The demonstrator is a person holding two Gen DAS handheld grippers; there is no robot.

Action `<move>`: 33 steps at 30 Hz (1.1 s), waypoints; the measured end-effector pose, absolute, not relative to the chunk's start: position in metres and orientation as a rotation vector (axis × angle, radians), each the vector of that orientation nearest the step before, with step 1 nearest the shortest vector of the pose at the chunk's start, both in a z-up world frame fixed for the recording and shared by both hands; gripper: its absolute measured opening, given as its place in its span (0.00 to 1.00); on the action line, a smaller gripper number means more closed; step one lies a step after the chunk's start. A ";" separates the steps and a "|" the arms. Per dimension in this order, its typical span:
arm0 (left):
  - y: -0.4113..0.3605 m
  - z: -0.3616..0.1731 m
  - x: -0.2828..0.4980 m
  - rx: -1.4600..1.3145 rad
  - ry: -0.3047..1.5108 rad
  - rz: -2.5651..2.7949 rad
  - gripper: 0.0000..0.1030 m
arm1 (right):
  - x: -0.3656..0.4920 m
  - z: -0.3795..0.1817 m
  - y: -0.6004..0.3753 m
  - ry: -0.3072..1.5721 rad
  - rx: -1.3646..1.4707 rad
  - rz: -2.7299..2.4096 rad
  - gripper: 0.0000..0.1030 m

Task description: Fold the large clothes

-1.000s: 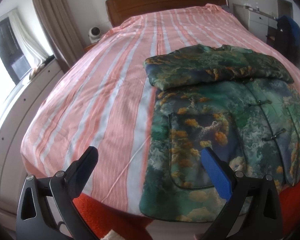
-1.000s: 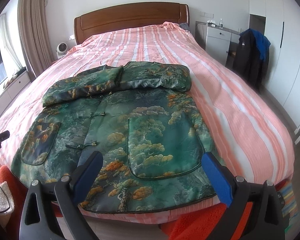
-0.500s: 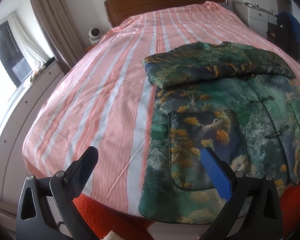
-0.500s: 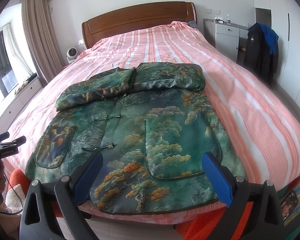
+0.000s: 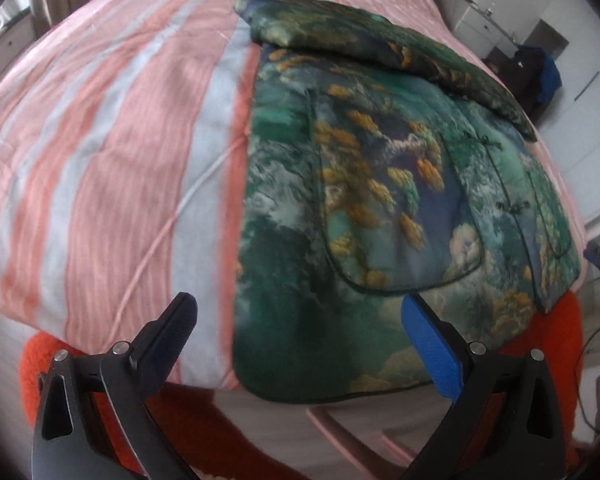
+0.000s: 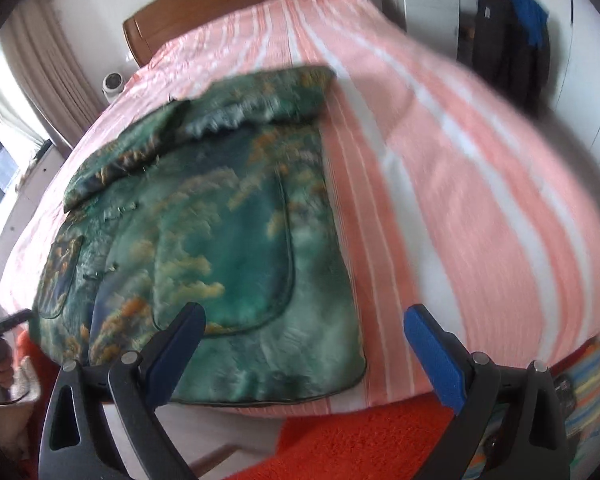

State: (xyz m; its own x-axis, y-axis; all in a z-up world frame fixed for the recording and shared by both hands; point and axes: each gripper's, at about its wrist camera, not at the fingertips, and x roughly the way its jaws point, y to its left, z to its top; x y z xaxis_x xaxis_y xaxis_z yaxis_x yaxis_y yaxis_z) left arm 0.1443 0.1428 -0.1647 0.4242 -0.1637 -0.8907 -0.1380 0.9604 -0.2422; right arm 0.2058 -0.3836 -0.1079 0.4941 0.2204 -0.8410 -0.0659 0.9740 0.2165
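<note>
A green padded jacket with gold tree print (image 5: 364,184) lies flat on the pink striped bed (image 5: 108,168), front up, its sleeves folded across the top. Its hem hangs at the bed's near edge. My left gripper (image 5: 300,320) is open and empty, just in front of the jacket's near left hem corner. In the right wrist view the jacket (image 6: 220,240) fills the left half. My right gripper (image 6: 304,332) is open and empty, close above the jacket's near right hem corner (image 6: 352,364).
An orange rug (image 6: 340,440) lies on the floor below the bed's near edge. A wooden headboard (image 6: 236,4) stands at the far end. A white cabinet (image 6: 432,4) and a dark hanging coat (image 6: 508,40) stand at the right. Curtains (image 6: 48,72) hang at the left.
Both grippers have moved forward and down towards the jacket's hem corners, which now look much larger. Both stay open.
</note>
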 end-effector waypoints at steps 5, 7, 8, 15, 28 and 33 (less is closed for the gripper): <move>0.107 -0.169 0.146 -0.140 1.193 0.008 0.48 | 0.225 -0.146 -0.386 1.184 0.287 0.294 0.75; 0.112 -0.168 0.145 -0.148 1.209 0.046 0.21 | 0.227 -0.152 -0.381 1.212 0.251 0.280 0.52; 0.117 -0.166 0.144 -0.189 1.209 0.040 0.15 | 0.227 -0.153 -0.378 1.227 0.229 0.278 0.24; 0.123 -0.144 0.124 -0.209 1.197 -0.037 0.08 | 0.205 -0.123 -0.365 1.193 0.180 0.318 0.11; 0.186 0.003 0.242 -0.355 0.962 -0.172 0.09 | 0.284 -0.002 -0.380 1.053 0.418 0.535 0.10; 0.218 0.028 0.421 -0.334 0.924 0.066 0.82 | 0.455 0.029 -0.376 0.888 0.529 0.472 0.33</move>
State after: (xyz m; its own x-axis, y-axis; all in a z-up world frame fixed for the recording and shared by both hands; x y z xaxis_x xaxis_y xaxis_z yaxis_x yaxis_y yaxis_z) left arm 0.4207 0.2184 0.0277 0.6047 -0.0862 -0.7918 -0.1983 0.9465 -0.2545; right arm 0.4551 -0.3759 0.0289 0.5465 0.5874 -0.5969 -0.1660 0.7746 0.6103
